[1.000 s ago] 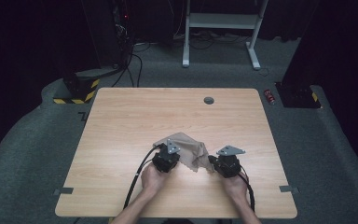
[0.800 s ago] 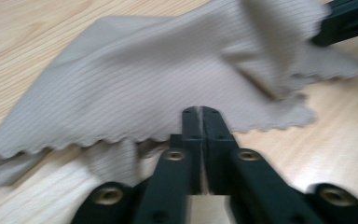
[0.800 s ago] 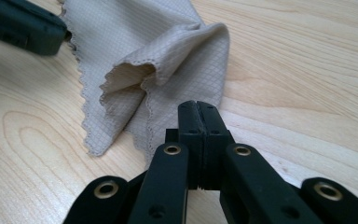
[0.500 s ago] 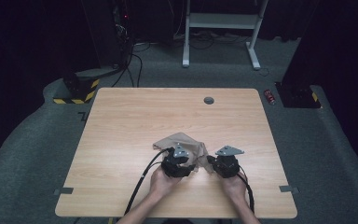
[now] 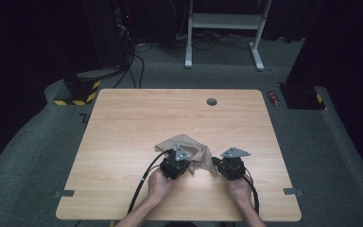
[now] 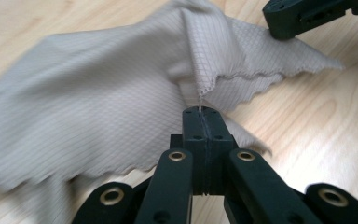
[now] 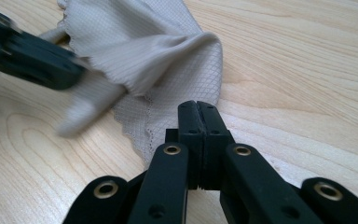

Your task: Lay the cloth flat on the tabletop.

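Observation:
A beige cloth (image 5: 189, 144) lies crumpled on the wooden table (image 5: 170, 113), near its front edge. My left gripper (image 5: 183, 154) is shut on a scalloped corner of the cloth (image 6: 121, 93) and holds it lifted at the jaw tips (image 6: 199, 112). My right gripper (image 5: 220, 160) sits at the cloth's right side, shut, with the cloth's edge (image 7: 168, 70) running in at its jaw tips (image 7: 198, 105). The right gripper (image 6: 307, 14) shows over the cloth's far corner in the left gripper view. The blurred left gripper (image 7: 28, 60) shows in the right gripper view.
A small round grommet (image 5: 211, 101) is set in the table near its far edge. Beyond the table stand a white desk frame (image 5: 222, 28), floor cables (image 5: 132, 71), a yellow-black striped base (image 5: 78, 90) and a red object (image 5: 274, 98) on the carpet.
My left gripper has moved right toward the right gripper, drawing the cloth's corner over with it. The right gripper has stayed in place.

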A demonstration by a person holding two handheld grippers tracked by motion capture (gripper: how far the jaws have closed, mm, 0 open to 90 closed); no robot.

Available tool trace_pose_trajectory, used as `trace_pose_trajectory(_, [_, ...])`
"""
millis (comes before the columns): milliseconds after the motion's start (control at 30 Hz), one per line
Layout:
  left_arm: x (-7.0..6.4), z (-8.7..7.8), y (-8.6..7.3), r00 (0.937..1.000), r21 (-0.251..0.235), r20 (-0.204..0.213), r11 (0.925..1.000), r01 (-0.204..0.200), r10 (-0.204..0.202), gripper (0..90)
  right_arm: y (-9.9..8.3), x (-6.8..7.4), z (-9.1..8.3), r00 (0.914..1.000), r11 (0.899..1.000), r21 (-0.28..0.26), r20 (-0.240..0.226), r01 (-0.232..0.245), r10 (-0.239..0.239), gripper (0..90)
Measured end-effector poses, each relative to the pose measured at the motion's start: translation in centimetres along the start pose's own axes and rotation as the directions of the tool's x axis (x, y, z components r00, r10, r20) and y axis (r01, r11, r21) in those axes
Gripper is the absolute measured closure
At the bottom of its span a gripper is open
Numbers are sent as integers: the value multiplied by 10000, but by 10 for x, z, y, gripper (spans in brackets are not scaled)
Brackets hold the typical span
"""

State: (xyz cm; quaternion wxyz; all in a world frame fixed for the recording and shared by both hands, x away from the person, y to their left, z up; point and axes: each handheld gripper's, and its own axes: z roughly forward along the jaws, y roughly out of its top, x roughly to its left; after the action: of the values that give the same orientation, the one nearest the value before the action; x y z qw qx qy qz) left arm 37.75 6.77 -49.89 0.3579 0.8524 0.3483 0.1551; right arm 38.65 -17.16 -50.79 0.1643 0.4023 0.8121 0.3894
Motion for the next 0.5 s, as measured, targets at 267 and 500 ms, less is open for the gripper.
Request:
trace_pose_trajectory(267, [14,-39,-23,9920,227,-1193,9990,-387,412,896,7,10,-4,9989,9993,-240,-380,270,-279,893])
trace_pose_trajectory(500, [31,-57,-50,9860,523,-1668,9986,16,72,892,15,25,1,9918,9968,-169,-1006,780,-793,890])
